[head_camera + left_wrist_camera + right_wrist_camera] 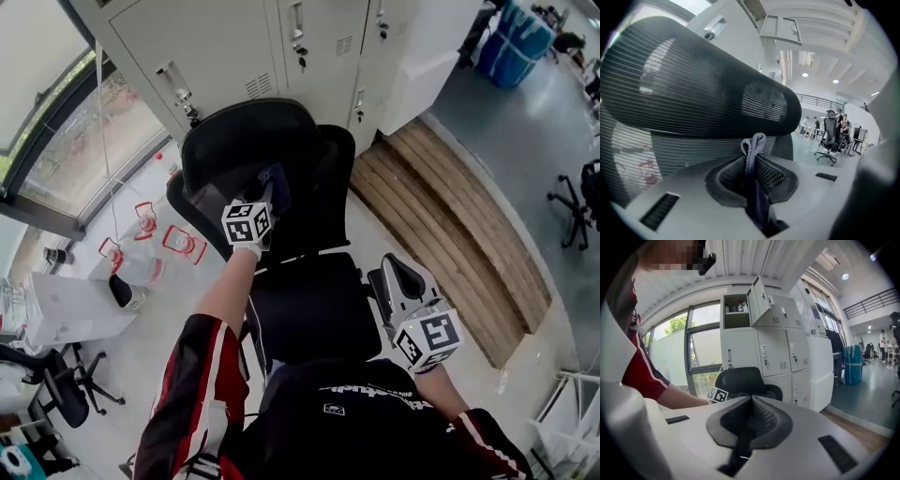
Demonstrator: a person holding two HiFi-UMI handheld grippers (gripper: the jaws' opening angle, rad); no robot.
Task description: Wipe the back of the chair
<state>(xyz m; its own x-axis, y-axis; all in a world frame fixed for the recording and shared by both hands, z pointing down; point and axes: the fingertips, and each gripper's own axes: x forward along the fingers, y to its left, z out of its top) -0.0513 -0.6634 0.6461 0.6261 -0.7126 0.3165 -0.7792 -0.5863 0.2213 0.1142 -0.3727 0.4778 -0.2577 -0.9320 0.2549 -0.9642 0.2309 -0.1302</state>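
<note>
A person stands over a black office chair (309, 309) that faces a row of pale metal lockers (281, 42). In the head view the left gripper (262, 208) reaches out to the chair's mesh back (244, 150), and a bluish-purple cloth (276, 183) shows at its tip against the mesh. The right gripper (401, 274) is held low beside the seat, apart from the chair. Only the left gripper view shows the grasp clearly: the jaws are clamped on the cloth (754, 147), whose folded end sticks up above them, with the ribbed mesh close behind. That view also shows people and another office chair (829, 136) far across the room. The right gripper view shows its own jaws pressed together with nothing between them. Past them it shows the chair from the front, the left gripper's marker cube (718, 394), and one upper locker door (759, 298) hanging open.
</note>
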